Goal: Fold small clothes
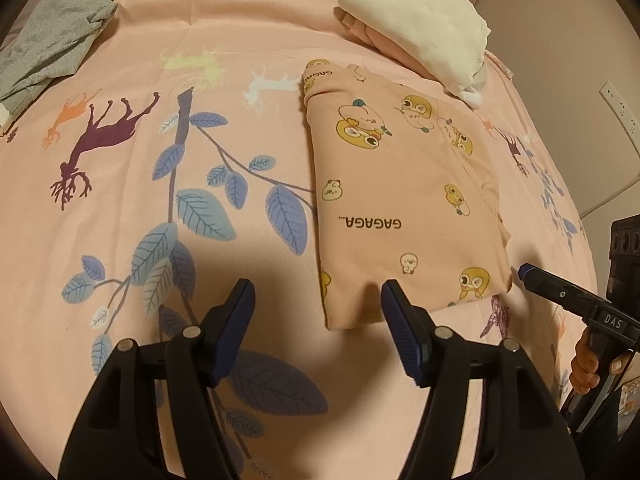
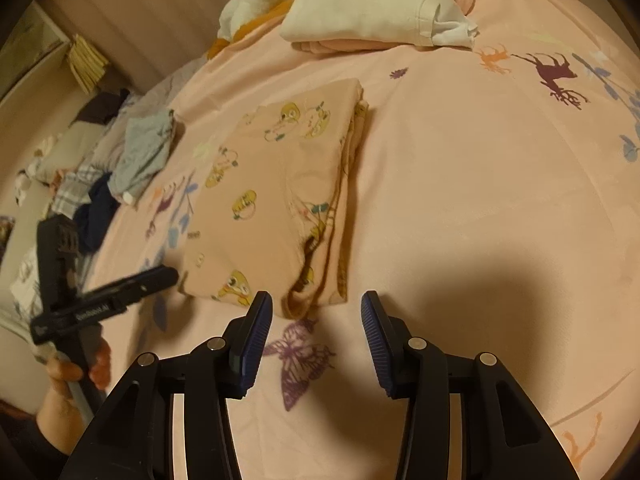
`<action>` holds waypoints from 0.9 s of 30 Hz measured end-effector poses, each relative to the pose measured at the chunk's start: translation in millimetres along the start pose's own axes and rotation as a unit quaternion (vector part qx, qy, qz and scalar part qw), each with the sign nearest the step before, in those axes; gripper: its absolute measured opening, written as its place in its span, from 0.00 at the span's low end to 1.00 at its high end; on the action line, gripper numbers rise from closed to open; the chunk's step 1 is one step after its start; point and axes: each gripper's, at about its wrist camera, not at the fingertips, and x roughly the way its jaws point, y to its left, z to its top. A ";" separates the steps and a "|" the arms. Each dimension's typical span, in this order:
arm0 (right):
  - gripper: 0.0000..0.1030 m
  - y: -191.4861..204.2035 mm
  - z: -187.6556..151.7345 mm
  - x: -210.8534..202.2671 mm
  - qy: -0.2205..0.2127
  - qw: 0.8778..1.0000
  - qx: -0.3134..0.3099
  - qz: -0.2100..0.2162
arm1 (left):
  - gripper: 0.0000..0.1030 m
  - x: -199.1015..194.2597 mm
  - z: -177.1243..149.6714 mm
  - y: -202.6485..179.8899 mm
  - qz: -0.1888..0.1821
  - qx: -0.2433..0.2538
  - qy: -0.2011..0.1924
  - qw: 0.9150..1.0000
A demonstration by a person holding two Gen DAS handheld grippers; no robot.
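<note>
A pink bedspread (image 1: 248, 32) printed with deer, leaves and a butterfly is spread over the bed. A folded pink garment (image 1: 404, 200) with duck cartoons lies flat on it, just beyond both grippers. The left gripper (image 1: 318, 300) and right gripper (image 2: 316, 312) are held spread, empty. Folded white clothing (image 2: 360, 4) is stacked at the far side, a grey garment (image 1: 48, 40) at far left; what may be a wall socket (image 1: 620, 108) is seen at right.

pink bedspread (image 1: 248, 240) — folded pyjamas (image 1: 404, 200), grey garment (image 1: 48, 48)

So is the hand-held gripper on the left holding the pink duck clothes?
No, the left hand-held gripper is open and empty, with the folded pink duck garment lying flat on the bed sheet.
</note>
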 end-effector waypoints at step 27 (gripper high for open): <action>0.37 23.1 54.5 52.7 -0.019 0.999 -0.046 -0.023 | 0.37 47.0 66.1 -13.9 0.012 0.027 -0.014 0.999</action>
